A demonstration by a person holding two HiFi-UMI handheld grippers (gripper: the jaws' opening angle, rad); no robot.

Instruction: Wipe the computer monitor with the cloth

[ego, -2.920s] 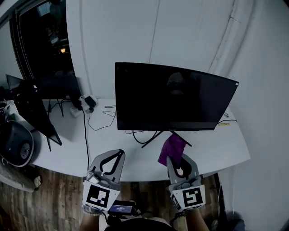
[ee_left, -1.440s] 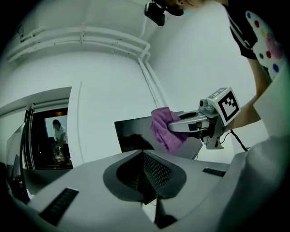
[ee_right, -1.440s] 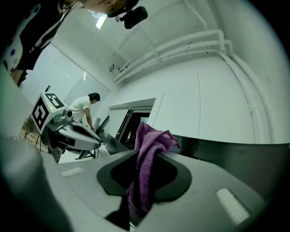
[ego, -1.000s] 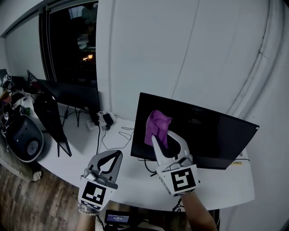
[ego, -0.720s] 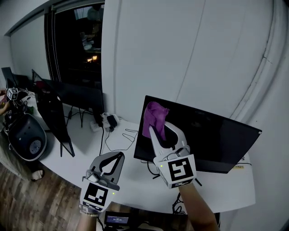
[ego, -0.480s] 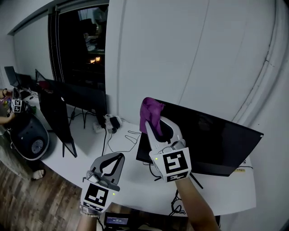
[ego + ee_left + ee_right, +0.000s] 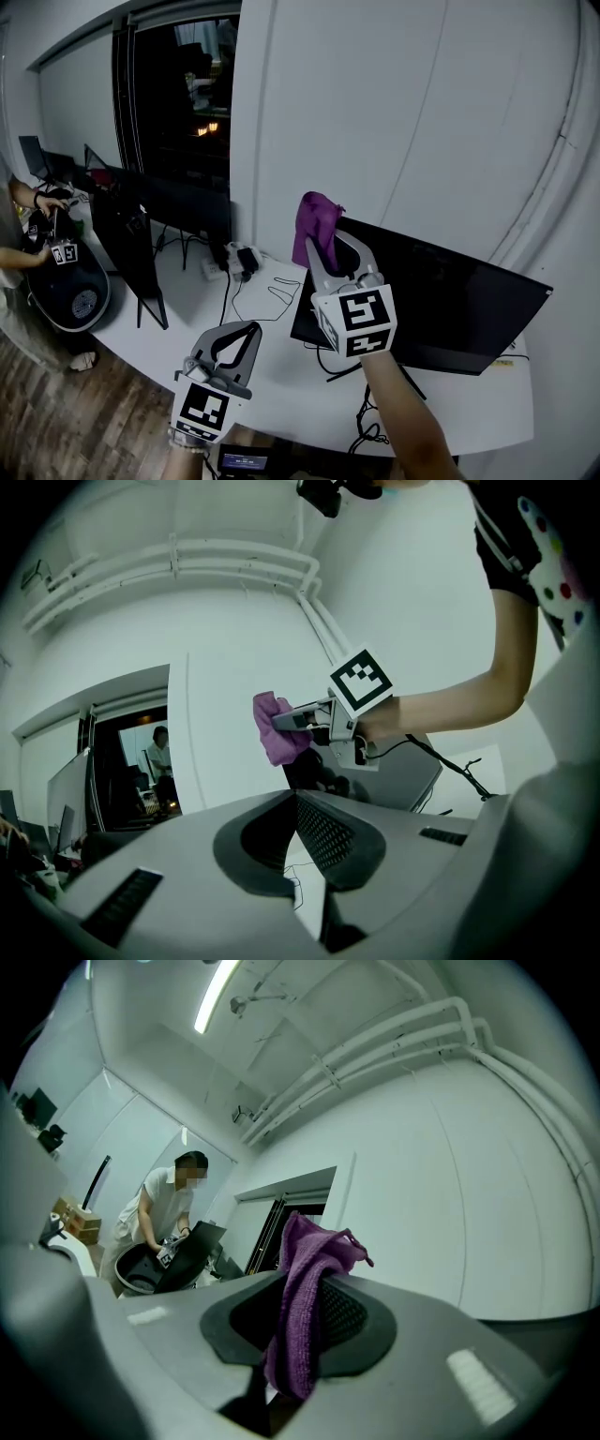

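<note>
Left gripper: nearest to you, low and well to the lower left of the monitor, over the front edge of the desk. In its own view the left gripper has its jaws closed tip to tip, with nothing between them.

Right gripper: raised on your bare forearm in front of the monitor's left half, marker cube facing you. Its jaws are clamped on the purple cloth. In that gripper's own view the cloth runs down between the jaws of the right gripper, one bunched end standing above the tips and the rest hanging inside the opening.

Cloth position: at the monitor's upper left corner, its top rising above the monitor's top edge. You cannot tell from any view whether it touches the glass. The left gripper view shows the cloth just above the monitor.

Monitor: dark screen, upright on the white desk, tilted to the right in the head view.

Left of the monitor on the desk: loose cables, then a power strip with plugs. Further left stands a second screen, also dark.

Far left of the monitor: a person bends over a black case.

Behind the monitor: white wall; a dark doorway lies to the upper left.
</note>
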